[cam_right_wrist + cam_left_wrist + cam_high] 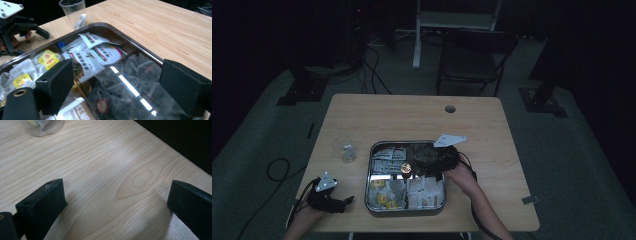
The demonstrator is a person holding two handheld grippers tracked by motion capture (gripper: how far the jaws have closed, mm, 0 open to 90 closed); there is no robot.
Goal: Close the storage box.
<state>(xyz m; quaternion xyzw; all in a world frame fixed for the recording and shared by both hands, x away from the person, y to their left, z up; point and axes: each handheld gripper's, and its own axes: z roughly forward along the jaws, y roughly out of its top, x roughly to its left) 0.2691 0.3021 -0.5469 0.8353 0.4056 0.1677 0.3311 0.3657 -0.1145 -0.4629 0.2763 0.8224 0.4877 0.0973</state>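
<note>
Right claw [117, 85] wide apart, hovering low over the packets [100, 51] heaped in the metal tray [444, 172] mid-worktop. Left claw [115, 202] also apart, idle near the plastic cup [343, 148]. Could easily pinch two overlapping packets together, or skid off the glossy wrappers.

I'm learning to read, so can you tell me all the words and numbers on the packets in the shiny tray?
No text here can be read for certain.
White sachets with red and green stripes: rows of dark print, too blurred to read.
Yellow labels on white tea bags: red marks, too small to read.
White packet with dark blocks of print: blurred.
Clear plastic cup and square metal tray: no writing seen.
</note>
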